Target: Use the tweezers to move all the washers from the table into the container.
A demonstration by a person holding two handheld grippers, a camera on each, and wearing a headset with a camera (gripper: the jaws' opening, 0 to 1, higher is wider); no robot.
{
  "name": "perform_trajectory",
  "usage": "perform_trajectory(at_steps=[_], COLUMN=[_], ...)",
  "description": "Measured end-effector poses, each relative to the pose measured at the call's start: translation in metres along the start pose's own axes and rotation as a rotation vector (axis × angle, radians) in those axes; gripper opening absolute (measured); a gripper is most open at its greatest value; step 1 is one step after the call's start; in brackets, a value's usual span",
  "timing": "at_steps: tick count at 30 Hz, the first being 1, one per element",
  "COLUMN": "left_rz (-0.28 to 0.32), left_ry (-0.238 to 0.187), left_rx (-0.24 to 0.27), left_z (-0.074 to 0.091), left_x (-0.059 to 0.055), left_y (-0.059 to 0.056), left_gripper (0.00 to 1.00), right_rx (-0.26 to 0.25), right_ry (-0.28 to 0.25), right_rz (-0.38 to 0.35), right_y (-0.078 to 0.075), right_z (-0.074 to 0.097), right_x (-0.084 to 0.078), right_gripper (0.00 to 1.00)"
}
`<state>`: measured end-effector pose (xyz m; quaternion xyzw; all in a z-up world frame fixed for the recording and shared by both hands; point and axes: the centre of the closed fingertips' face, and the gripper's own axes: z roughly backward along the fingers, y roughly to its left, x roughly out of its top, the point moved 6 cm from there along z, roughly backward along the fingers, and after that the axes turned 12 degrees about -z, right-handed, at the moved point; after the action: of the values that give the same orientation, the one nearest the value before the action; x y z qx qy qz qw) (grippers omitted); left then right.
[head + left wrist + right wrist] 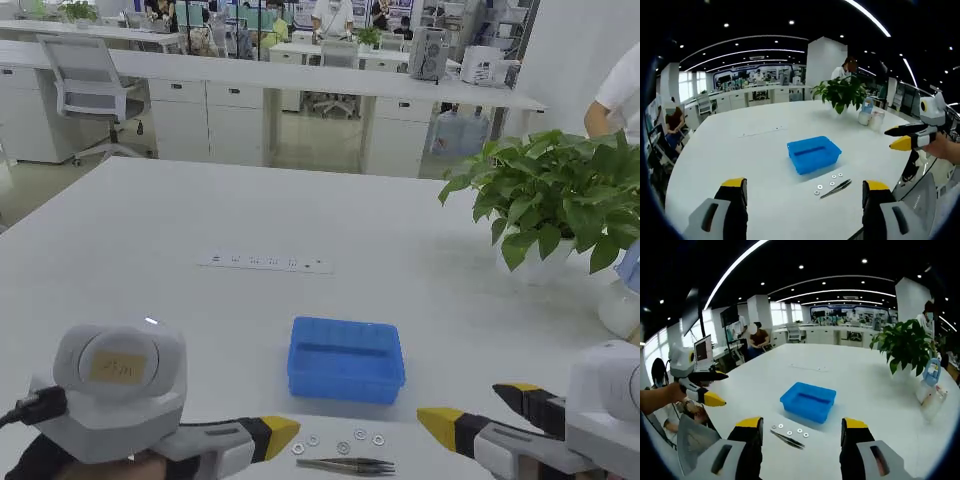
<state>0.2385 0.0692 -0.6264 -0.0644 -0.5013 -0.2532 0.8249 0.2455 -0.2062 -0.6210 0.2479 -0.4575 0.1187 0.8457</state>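
Observation:
A blue container [346,358] [813,153] [807,401] sits on the white table [200,300]. In front of it lie several small washers [344,441] [829,182] [790,429] in a row, and black tweezers [345,464] [835,188] [786,439] lie just nearer to me. My left gripper [285,435] [800,192] is open at the lower left, its yellow tip close to the leftmost washer. My right gripper [480,405] [801,432] is open at the lower right, to the right of the washers. Nothing is between either pair of jaws.
A white power strip [265,262] lies farther back on the table. A potted plant [555,200] stands at the right, with a small bottle [622,295] beside it. Desks, chairs and people are beyond the table.

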Motion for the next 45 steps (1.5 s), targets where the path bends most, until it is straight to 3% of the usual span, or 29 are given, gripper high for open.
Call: perform_trajectory(at_steps=[33, 45], left_rz=[-0.014, 0.012], left_ry=[0.005, -0.010], left_rx=[0.003, -0.041], left_z=[0.0017, 0.0003], left_x=[0.0031, 0.0039], left_y=[-0.0001, -0.0035], left_gripper=[0.97, 0.97], right_rx=[0.007, -0.005], right_ry=[-0.004, 0.001], right_rz=[0.007, 0.012], right_y=[-0.0007, 0.0008], right_z=[-0.0013, -0.0005], right_x=[0.0016, -0.0020], right_gripper=[0.62, 0.61])
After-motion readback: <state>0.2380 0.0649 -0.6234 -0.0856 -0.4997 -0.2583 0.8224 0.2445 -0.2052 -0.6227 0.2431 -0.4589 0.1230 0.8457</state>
